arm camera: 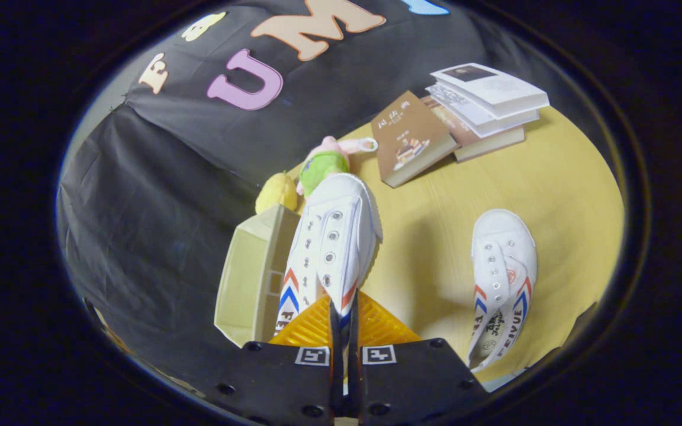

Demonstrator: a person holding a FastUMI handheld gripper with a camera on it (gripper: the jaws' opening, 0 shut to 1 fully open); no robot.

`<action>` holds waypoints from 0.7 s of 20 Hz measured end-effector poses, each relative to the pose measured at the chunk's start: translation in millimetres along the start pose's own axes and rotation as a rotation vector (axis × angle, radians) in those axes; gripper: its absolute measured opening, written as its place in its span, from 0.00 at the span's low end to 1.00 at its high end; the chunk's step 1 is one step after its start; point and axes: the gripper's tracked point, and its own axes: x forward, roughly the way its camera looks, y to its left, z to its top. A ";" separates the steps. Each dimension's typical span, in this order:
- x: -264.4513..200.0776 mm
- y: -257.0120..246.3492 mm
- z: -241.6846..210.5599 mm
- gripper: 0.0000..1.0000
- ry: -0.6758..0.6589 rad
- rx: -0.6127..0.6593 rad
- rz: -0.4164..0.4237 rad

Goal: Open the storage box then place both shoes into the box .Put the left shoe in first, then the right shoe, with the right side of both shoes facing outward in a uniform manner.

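Note:
My gripper (343, 319) is shut on the heel edge of a white canvas shoe (332, 242) with red and blue chevrons, which hangs lifted, toe pointing away from me. Just to its left stands the beige storage box (252, 278), its opening turned toward the shoe. The second white shoe (502, 278) lies flat on the yellow wooden table (554, 189), to the right of my fingers, toe pointing away.
Beyond the held shoe sit a yellow plush toy (276, 192) and a pink-and-green plush toy (329, 158). A brown book (411, 139) leans near a stack of books (483, 106) at the far right of the table. The booth's black cloth hangs behind.

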 end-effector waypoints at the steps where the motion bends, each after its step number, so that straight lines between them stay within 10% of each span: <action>1: -3.6 11.5 3.0 0.06 -0.010 -0.010 0.005; 14: 59.2 155.0 -38.5 0.06 0.064 -0.087 0.107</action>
